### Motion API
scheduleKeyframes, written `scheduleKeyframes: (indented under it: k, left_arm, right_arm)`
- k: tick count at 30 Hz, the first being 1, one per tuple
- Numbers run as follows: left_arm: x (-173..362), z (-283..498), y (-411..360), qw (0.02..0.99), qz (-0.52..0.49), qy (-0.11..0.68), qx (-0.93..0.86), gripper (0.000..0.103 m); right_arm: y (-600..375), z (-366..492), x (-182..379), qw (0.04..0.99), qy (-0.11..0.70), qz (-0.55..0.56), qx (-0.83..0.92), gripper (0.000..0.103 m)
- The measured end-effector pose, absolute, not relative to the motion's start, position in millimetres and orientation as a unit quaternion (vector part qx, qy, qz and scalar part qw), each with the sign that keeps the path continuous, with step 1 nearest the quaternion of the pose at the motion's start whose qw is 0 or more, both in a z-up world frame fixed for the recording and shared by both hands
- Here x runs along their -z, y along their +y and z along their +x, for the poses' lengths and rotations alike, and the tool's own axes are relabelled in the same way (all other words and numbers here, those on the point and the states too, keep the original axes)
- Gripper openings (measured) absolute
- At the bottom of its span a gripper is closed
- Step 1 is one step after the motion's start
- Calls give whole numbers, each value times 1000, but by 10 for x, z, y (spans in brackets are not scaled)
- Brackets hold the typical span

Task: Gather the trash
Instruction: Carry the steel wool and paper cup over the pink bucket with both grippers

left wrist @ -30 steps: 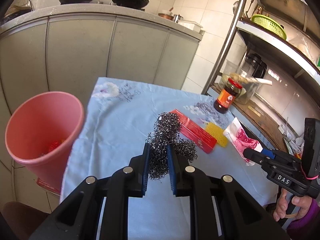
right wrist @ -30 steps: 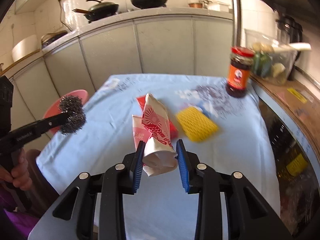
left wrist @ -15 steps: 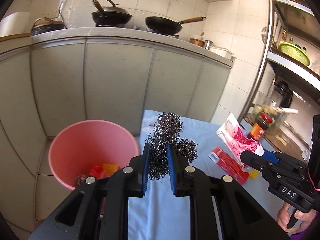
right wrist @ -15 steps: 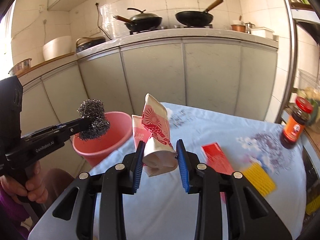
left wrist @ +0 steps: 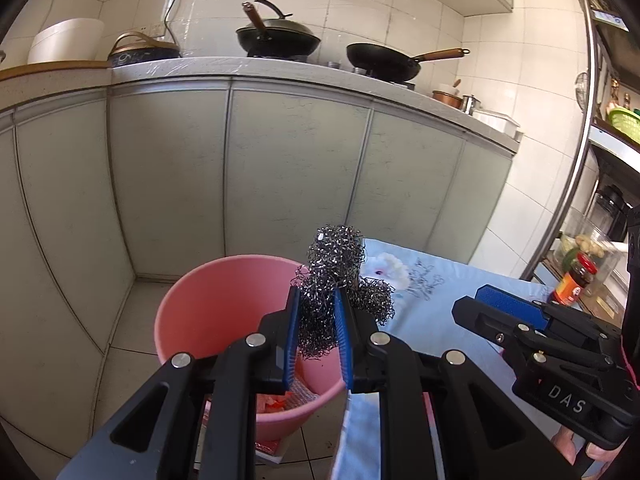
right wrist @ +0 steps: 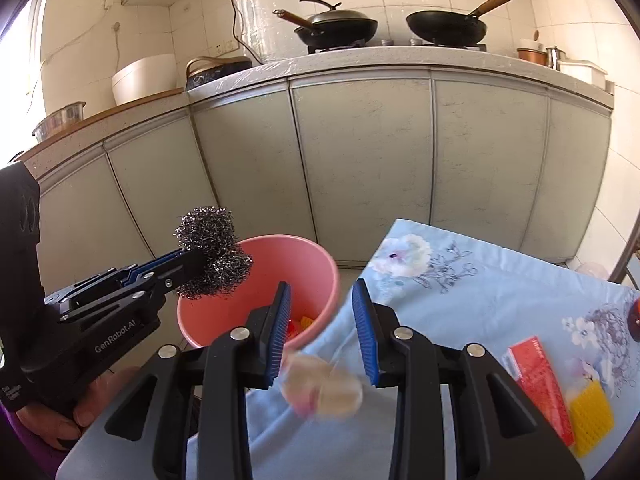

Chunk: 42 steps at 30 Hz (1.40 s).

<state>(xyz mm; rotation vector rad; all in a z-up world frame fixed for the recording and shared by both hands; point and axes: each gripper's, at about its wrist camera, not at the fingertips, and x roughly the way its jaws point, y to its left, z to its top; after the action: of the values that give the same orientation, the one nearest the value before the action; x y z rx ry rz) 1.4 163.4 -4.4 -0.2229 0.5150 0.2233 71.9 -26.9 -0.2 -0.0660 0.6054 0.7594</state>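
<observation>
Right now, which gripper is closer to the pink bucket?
Left. The left gripper, holding the steel wool, sits at the pink bucket's rim. The right gripper is beside it, over the table edge.

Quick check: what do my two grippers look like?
The left tongs and right tongs are black angular plastic with silver rivets and ribbed blue pads. The left body reads GenRobot.AI, the right DAS. A purple sleeve shows behind the left.

— We face pale grey-green cabinet doors (left wrist: 296, 168) under a speckled stone counter (right wrist: 400, 62), white wall tiles (left wrist: 440, 8) above.

— And we see pale floor tiles (left wrist: 132, 332), with daylight from our left.
</observation>
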Motion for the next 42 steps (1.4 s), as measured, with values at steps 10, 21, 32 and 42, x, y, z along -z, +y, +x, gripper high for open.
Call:
scheduleKeyframes:
  k: [10,21,32,42]
  left_arm:
    - [270,35,1979,949,-124,262,-127,16]
    - [330,-53,1960,946,-137,269,-120,16]
    - [331,-159,1835,944,-132,278,-120,16]
    - [401,-118,1815,941,-126,289,-124,17]
  right_arm:
    - [-255,789,119,871,327,-42,-363,33]
    - [-603,552,484,830,420,-73,-360,55]
    - [-548,505,795,813,450,-78,-362,58]
    - [-457,492,806,826,426,-109,-352,34]
